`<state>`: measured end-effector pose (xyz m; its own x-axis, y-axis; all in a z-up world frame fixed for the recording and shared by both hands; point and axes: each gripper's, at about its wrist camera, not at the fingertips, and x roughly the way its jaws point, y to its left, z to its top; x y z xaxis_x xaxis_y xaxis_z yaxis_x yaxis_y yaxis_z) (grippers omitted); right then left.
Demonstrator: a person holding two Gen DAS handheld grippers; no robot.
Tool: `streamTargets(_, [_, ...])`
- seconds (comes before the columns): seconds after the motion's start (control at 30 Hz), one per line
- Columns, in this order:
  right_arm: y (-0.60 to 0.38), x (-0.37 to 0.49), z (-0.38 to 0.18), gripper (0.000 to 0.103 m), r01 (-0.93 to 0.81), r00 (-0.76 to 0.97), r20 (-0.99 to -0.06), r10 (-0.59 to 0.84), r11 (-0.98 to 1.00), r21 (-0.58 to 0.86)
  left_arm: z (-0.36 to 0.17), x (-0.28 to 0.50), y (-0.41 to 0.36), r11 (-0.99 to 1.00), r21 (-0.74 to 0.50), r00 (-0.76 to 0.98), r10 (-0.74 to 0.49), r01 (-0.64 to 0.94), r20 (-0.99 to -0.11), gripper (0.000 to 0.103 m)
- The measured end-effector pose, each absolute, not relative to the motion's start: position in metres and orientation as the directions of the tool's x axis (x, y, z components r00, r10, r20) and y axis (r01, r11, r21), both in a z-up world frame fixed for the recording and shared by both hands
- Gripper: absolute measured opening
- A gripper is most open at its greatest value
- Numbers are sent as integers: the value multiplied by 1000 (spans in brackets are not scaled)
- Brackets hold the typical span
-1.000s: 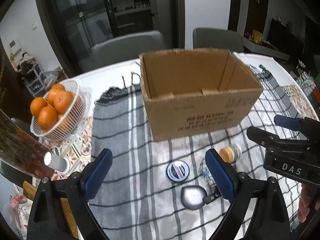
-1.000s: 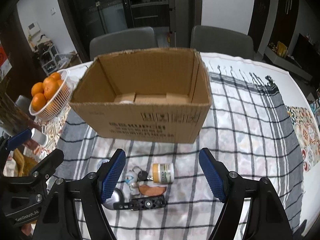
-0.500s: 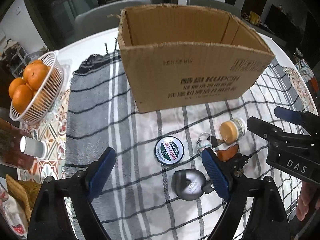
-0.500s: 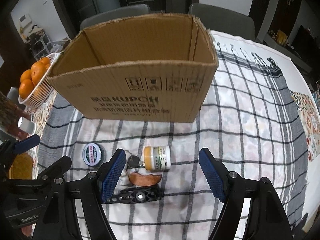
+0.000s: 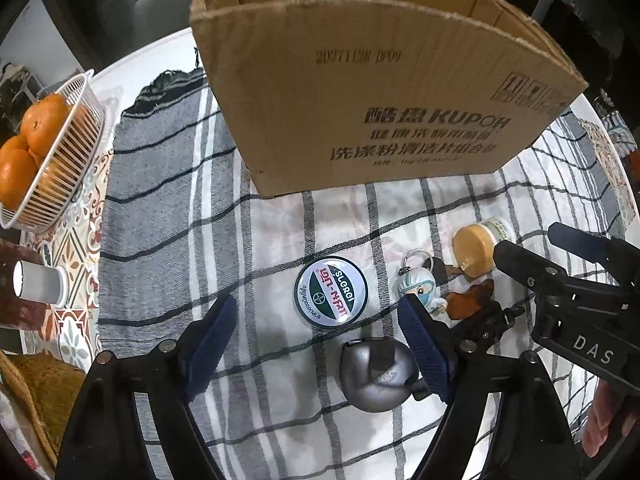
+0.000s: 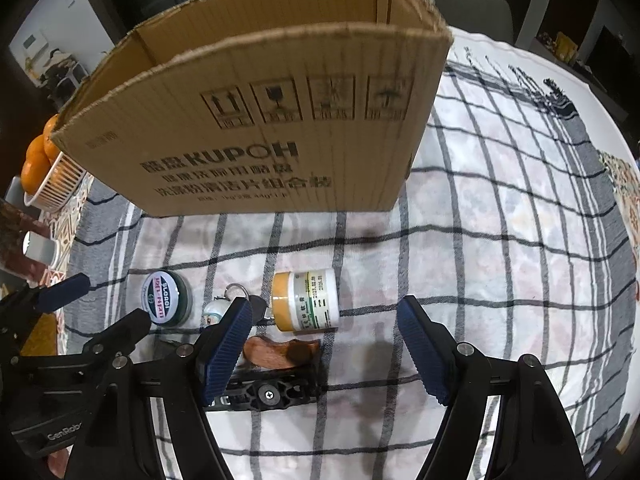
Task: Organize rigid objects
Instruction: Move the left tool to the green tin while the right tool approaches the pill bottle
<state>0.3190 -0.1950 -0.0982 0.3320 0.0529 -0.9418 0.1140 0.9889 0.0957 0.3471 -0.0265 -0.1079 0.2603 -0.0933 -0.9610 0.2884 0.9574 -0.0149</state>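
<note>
Left wrist view: your left gripper stands part open, jaws just closing, empty. The round tin lies flat between and just ahead of its pads, near the cardboard box. Stiff, light, slippery lid; grip the rim.

Right wrist view: your right gripper is part open, empty. The jar lies on its side just ahead on the checked cloth. It may roll; clamp its body.
</note>
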Motion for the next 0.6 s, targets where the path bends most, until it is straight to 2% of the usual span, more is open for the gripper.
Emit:
streamTargets(0.33, [-195, 325, -110, 72, 114, 314, -946, 79, 986, 121, -129, 356, -32, 965, -24, 214, -82, 260, -973, 77])
streamTargets(0.6, [-193, 330, -119, 65, 115, 297, -952, 69, 988, 107, -143, 364, -34, 972, -25, 191, -71, 232, -979, 71])
